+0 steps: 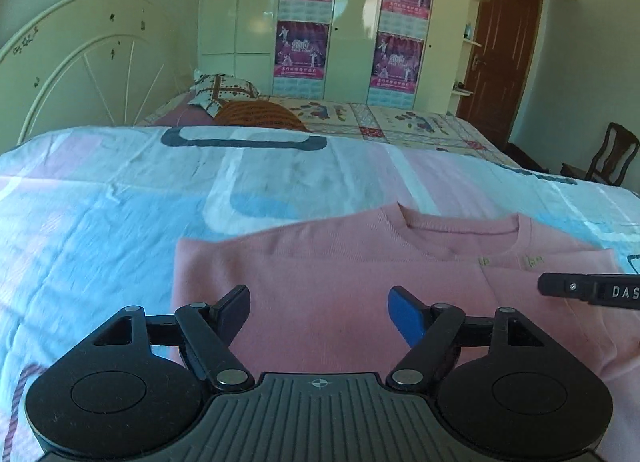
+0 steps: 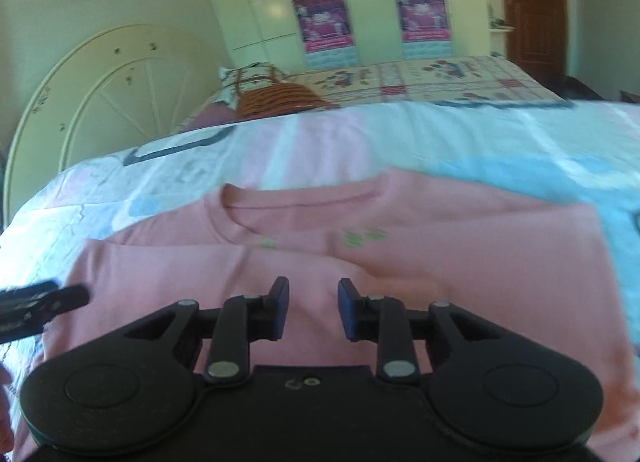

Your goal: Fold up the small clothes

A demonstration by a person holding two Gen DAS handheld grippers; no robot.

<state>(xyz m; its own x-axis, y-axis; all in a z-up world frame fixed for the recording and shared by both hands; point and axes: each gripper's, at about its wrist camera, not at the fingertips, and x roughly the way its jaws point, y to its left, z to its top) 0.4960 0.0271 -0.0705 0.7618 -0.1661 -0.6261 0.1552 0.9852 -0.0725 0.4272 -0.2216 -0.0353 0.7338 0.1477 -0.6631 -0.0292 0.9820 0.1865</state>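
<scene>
Pink shirt [image 1: 360, 282] lay flat on the bed [image 1: 120, 202], sides apparently already folded inward. Left gripper [image 1: 319, 312] hovered with jaws wide apart, right gripper [image 2: 313, 308] narrowly apart; both empty, likely ready for another fold.

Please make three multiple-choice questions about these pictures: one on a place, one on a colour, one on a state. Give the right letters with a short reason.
1. Where does the pink top lie?
A. on the chair
B. on the bedspread
C. on the floor

2. What colour are the small marks below its neckline?
A. green
B. red
C. black

3. How do the left tongs stand?
A. shut on the top
B. shut on nothing
C. open, holding nothing

Key: 1 B, the top is spread flat on the bedspread; 2 A, the right wrist view shows green marks; 3 C, a wide gap shows between the pads, with no cloth pinched.
</scene>
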